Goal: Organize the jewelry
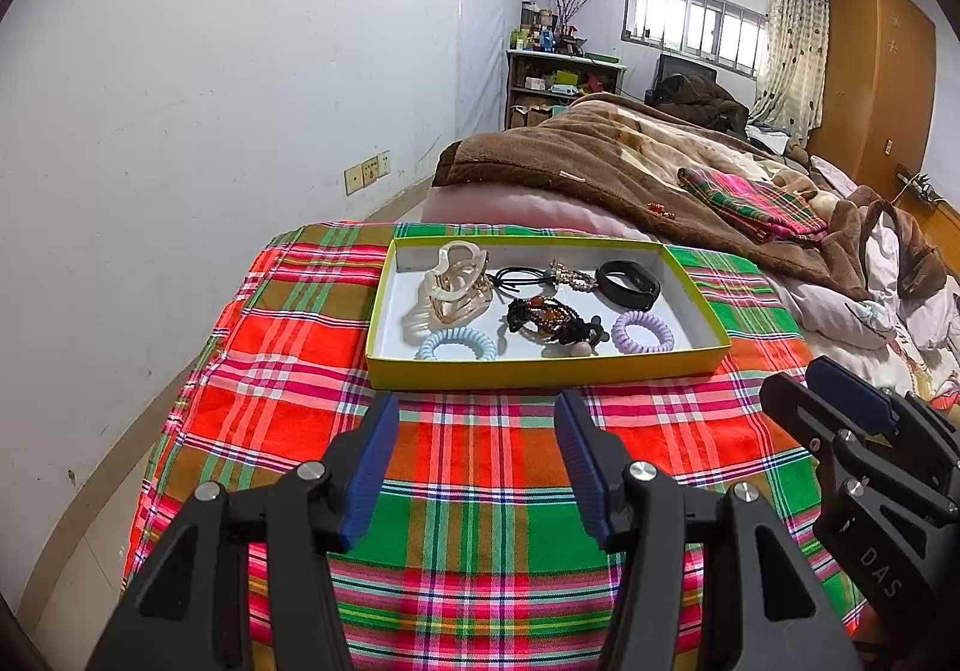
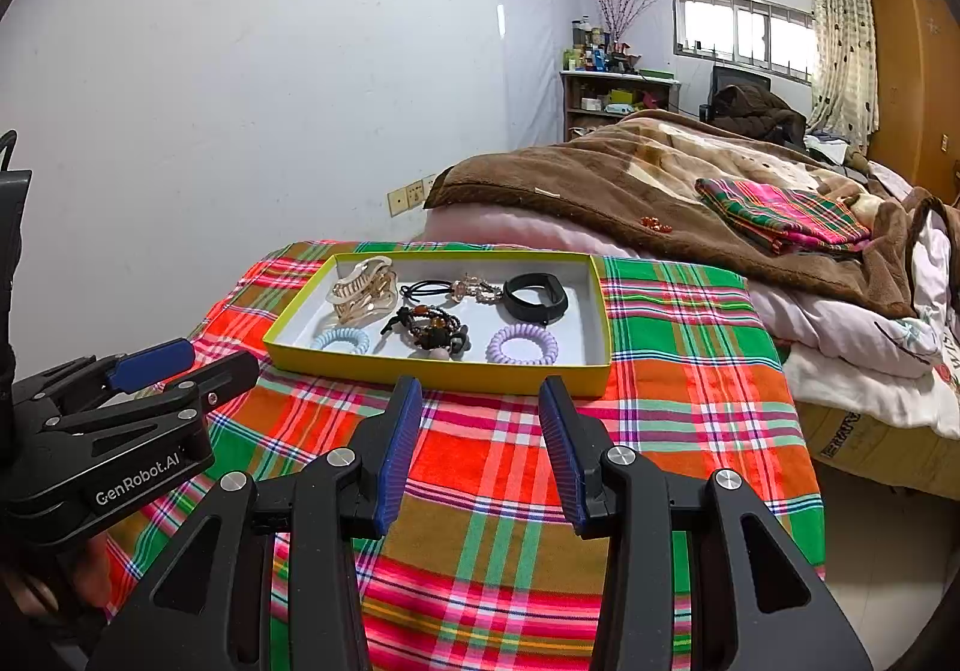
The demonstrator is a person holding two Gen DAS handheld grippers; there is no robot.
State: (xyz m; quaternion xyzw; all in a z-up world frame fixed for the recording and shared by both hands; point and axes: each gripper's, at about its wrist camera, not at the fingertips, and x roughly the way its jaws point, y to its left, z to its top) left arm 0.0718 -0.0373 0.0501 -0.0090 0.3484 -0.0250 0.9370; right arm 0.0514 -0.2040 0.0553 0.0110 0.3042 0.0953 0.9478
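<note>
A shallow yellow-green box [image 1: 540,371] [image 2: 420,368] rests on a plaid cloth. Inside lie a cream hair claw [image 1: 453,284] [image 2: 363,290], a pale blue coil tie [image 1: 459,344] [image 2: 342,340], a lilac coil tie [image 1: 645,332] [image 2: 522,345], a black band [image 1: 627,284] [image 2: 536,297], a dark beaded bracelet [image 1: 543,317] [image 2: 429,326] and a black elastic with a crystal piece [image 1: 570,275] [image 2: 477,287]. My left gripper [image 1: 477,467] hovers open just short of the box's near wall, nothing between its blue pads. The right gripper [image 2: 480,452] is likewise open and empty, beside it.
The plaid-covered table [image 1: 480,521] [image 2: 498,491] drops off at the left toward a white wall. Behind the box lies a bed with a brown blanket [image 1: 600,161] [image 2: 630,173] and a folded plaid cloth [image 1: 756,203] [image 2: 786,215]. A shelf of bottles [image 1: 558,71] stands far back.
</note>
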